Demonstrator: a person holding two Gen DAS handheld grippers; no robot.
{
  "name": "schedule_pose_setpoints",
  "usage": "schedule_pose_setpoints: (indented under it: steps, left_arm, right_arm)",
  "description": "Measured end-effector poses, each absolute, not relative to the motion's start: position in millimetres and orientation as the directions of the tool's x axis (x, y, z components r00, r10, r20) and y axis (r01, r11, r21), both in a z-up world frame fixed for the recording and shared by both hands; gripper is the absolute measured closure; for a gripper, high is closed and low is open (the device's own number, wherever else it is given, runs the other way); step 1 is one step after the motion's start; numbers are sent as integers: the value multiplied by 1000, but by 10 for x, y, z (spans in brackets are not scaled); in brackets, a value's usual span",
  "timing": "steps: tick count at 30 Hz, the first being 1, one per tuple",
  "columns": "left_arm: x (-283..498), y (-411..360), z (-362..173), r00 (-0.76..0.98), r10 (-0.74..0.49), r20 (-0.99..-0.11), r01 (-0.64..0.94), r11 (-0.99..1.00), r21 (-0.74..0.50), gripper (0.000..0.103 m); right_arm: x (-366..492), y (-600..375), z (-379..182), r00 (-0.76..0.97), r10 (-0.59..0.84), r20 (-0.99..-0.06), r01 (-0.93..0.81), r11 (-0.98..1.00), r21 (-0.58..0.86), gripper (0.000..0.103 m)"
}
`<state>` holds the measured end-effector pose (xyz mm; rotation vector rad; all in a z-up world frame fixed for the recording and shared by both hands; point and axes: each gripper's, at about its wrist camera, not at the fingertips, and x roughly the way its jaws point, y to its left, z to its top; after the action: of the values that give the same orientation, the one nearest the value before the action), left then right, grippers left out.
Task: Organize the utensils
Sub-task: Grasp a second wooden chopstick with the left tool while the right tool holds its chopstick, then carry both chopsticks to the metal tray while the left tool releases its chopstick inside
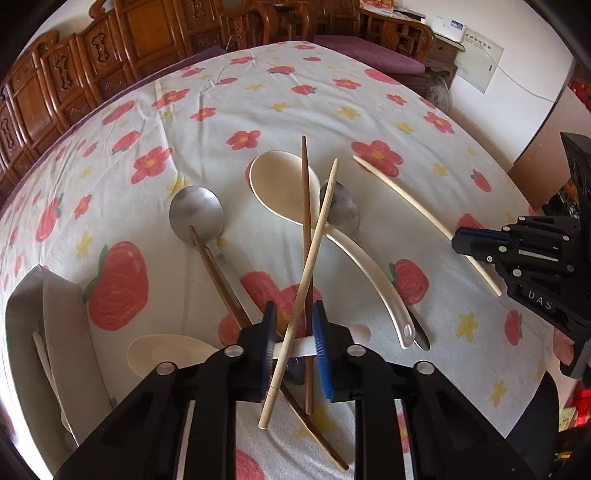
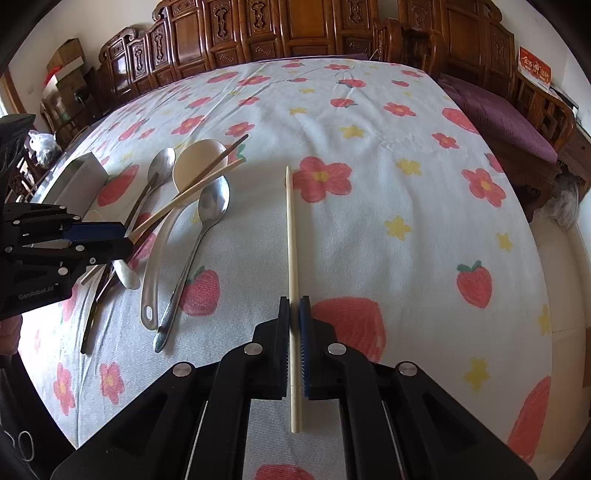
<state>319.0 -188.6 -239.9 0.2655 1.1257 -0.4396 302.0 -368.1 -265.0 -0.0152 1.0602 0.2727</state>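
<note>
My left gripper (image 1: pixel 293 332) has its jaws around a light wooden chopstick (image 1: pixel 312 258) and a dark brown chopstick (image 1: pixel 306 206) that cross between the blue pads; whether they are clamped is unclear. Beneath lie a cream rice spoon (image 1: pixel 280 188), two steel spoons (image 1: pixel 195 216) (image 1: pixel 341 206), another dark chopstick (image 1: pixel 218 273) and a small cream spoon (image 1: pixel 166 350). My right gripper (image 2: pixel 294 325) is shut on a pale ivory chopstick (image 2: pixel 291 229) that lies on the cloth pointing away. The ivory chopstick (image 1: pixel 417 210) also shows in the left wrist view.
A flowered white tablecloth (image 2: pixel 388 192) covers the table. A grey holder (image 1: pixel 55 332) with a pale utensil inside stands at the left front; it also shows in the right wrist view (image 2: pixel 79 173). Carved wooden chairs (image 2: pixel 258 29) ring the far side.
</note>
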Motion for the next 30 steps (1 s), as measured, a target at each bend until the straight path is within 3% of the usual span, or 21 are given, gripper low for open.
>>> schedule_pose_setpoints:
  steps: [3, 15, 30]
  left_arm:
    - [3207, -1892, -2404, 354, -217, -910, 467, 884, -29, 93]
    - [3216, -1934, -2411, 354, -211, -911, 466, 884, -24, 98]
    - [3105, -1891, -1988, 435, -237, -868, 461, 887, -12, 98]
  right_arm:
    - [3019, -3686, -2649, 458, 217, -862, -228, 966, 122, 97]
    - [3018, -3678, -2646, 458, 215, -862, -226, 967, 120, 97]
    - [2936, -3587, -2311, 517, 247, -819, -243, 960, 136, 97]
